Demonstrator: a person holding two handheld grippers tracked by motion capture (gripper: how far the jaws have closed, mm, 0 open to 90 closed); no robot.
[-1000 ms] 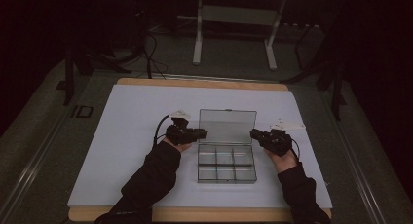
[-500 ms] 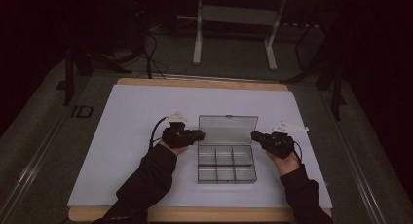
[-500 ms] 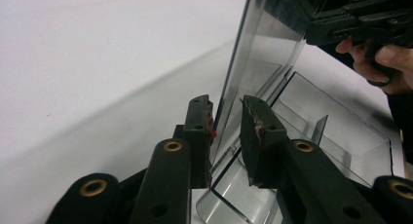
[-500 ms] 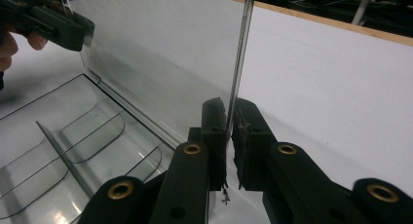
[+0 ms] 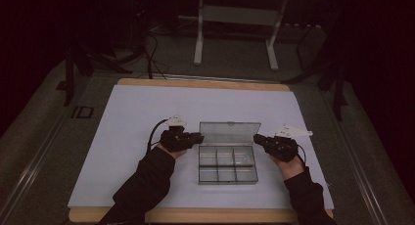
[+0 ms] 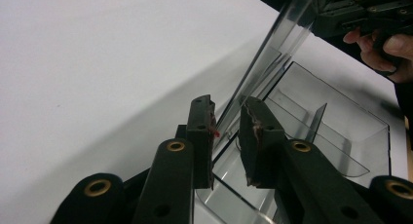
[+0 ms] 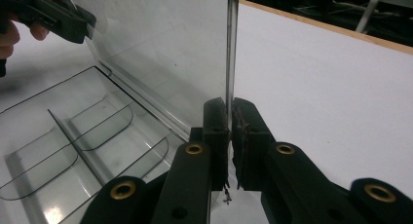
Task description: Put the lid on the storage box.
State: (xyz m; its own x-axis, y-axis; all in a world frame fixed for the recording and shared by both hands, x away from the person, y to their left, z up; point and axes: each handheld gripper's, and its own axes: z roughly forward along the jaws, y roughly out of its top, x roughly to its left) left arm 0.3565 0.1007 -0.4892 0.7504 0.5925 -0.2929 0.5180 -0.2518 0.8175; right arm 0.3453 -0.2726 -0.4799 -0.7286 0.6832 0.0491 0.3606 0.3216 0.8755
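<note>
I am gripping a clear box point(image 5: 227, 165) at the near middle of the white desk point(image 5: 122, 117), one gripper on each side of its raised lid point(image 5: 230, 133). My right gripper point(image 7: 229, 126) is pinching the lid's edge, its fingers point(image 7: 214, 136) pressed tight on the thin clear sheet. My left gripper point(image 6: 226, 129) is straddling the lid's other edge, its fingers point(image 6: 202, 131) sitting slightly apart with the sheet between them, so I cannot tell if they are clamping it. The lid is standing almost upright on the box's far side. Below it, the tray's six compartments are lying open. Beyond the desk, the metal legs of a stand point(image 5: 235, 34) are rising from the dark floor.
</note>
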